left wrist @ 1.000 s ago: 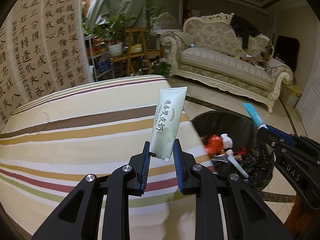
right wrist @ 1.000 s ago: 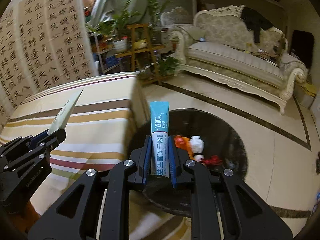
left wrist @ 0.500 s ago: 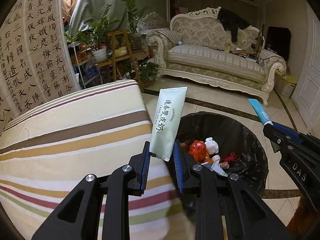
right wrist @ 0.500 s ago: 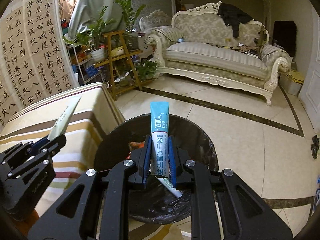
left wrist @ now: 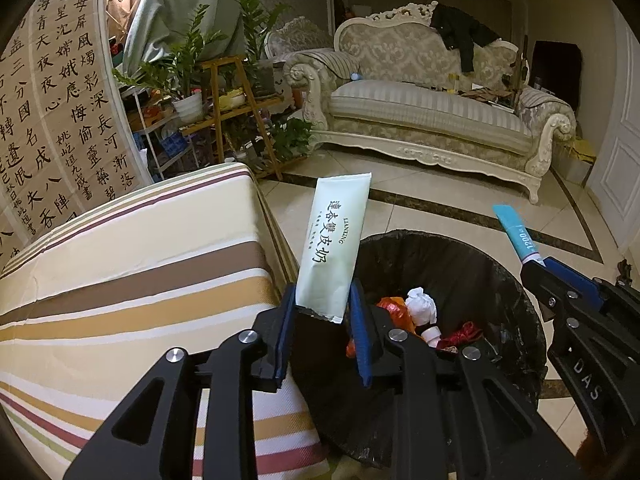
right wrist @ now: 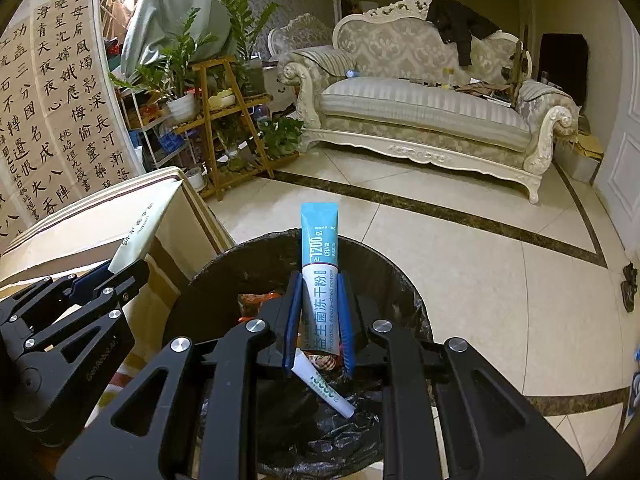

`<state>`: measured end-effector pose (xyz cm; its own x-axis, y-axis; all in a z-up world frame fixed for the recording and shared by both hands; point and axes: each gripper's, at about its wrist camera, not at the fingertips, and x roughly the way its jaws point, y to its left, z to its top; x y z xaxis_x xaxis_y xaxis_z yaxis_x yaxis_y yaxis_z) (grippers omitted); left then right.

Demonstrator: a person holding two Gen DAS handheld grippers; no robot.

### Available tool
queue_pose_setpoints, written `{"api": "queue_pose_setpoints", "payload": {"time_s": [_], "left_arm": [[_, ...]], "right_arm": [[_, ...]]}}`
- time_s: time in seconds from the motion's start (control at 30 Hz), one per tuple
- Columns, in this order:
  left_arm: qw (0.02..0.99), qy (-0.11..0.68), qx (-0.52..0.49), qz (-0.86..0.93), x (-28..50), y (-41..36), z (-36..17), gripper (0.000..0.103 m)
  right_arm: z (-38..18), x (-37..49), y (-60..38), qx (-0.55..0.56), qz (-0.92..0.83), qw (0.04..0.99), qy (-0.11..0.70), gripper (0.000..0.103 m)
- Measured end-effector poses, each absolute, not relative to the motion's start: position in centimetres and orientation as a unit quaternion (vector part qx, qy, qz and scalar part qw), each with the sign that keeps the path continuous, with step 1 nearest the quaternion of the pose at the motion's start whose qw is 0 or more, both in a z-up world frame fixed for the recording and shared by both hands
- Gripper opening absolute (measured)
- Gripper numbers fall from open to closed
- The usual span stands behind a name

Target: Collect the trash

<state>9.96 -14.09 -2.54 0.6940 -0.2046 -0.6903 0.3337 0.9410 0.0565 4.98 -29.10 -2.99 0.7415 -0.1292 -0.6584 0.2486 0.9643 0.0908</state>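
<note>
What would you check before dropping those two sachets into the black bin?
1. Right gripper jaws clamped on the blue sachet: ok.
2. Blue sachet above the bin mouth: ok.
3. Pale green sachet between the left gripper jaws, which are opening: ok.
4. Pale green sachet clear of the striped table and over the bin: cannot tell; it stands close to the rim.
5. Room in the bin: ok; the trash lies low inside.

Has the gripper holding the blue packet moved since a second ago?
Yes. The right gripper with the blue packet has moved away from the striped table, out over the black trash bin.
</note>
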Motion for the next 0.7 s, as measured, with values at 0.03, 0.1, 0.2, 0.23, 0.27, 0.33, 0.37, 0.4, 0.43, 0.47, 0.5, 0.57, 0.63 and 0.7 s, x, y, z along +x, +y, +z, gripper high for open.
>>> {"api": "queue_pose_setpoints", "payload": {"time_s": [0.03, 0.1, 0.2, 0.23, 0.27, 0.33, 0.37, 0.4, 0.43, 0.47, 0.5, 0.57, 0.63, 0.7], "left_arm": [[0.916, 0.364, 0.089, -0.147, 10.02, -14.1, -2.63, 0.028], [0.914, 0.367, 0.088, -0.147, 10.07, -14.19, -2.8, 0.03], [0.913, 0.37, 0.088, -0.145, 10.17, -14.37, -2.96, 0.045], [0.914, 0.369, 0.088, -0.142, 10.09, -14.31, -2.95, 0.05], [0.914, 0.369, 0.088, -0.142, 10.2, -14.27, -2.93, 0.052], [0.914, 0.37, 0.085, -0.14, 10.27, -14.16, -2.9, 0.06], [0.915, 0.37, 0.084, -0.14, 10.31, -14.13, -2.89, 0.062], [0.915, 0.369, 0.084, -0.139, 10.34, -14.11, -2.86, 0.063], [0.915, 0.369, 0.084, -0.14, 10.36, -14.09, -2.85, 0.064], [0.915, 0.369, 0.083, -0.139, 10.29, -14.05, -2.86, 0.066], [0.915, 0.369, 0.083, -0.138, 10.4, -14.06, -2.84, 0.07], [0.917, 0.367, 0.083, -0.135, 10.43, -14.01, -2.72, 0.071], [0.919, 0.363, 0.083, -0.13, 10.37, -13.8, -2.58, 0.075], [0.922, 0.357, 0.085, -0.12, 10.21, -13.71, -2.44, 0.077]], "right_arm": [[-3.04, 5.12, -29.21, 0.087, -0.102, 0.929, 0.346, 0.018], [-3.2, 5.36, -29.33, 0.089, -0.104, 0.928, 0.348, 0.019], [-3.53, 5.5, -29.51, 0.091, -0.105, 0.926, 0.352, 0.022], [-3.58, 5.5, -29.55, 0.092, -0.105, 0.925, 0.352, 0.031], [-3.59, 5.46, -29.57, 0.092, -0.107, 0.926, 0.351, 0.035], [-3.56, 5.41, -29.58, 0.091, -0.109, 0.926, 0.35, 0.04], [-3.55, 5.42, -29.61, 0.091, -0.11, 0.926, 0.35, 0.04], [-3.54, 5.41, -29.63, 0.091, -0.11, 0.926, 0.351, 0.041], [-3.5, 5.33, -29.67, 0.092, -0.112, 0.925, 0.35, 0.043], [-3.45, 5.24, -29.7, 0.093, -0.114, 0.925, 0.349, 0.044], [-3.38, 5.25, -29.73, 0.093, -0.115, 0.925, 0.349, 0.048], [-3.22, 4.99, -29.88, 0.095, -0.118, 0.926, 0.346, 0.051], [-3.06, 4.76, -29.97, 0.096, -0.12, 0.926, 0.345, 0.057], [-2.88, 4.61, -29.92, 0.095, -0.123, 0.927, 0.342, 0.06]]}}
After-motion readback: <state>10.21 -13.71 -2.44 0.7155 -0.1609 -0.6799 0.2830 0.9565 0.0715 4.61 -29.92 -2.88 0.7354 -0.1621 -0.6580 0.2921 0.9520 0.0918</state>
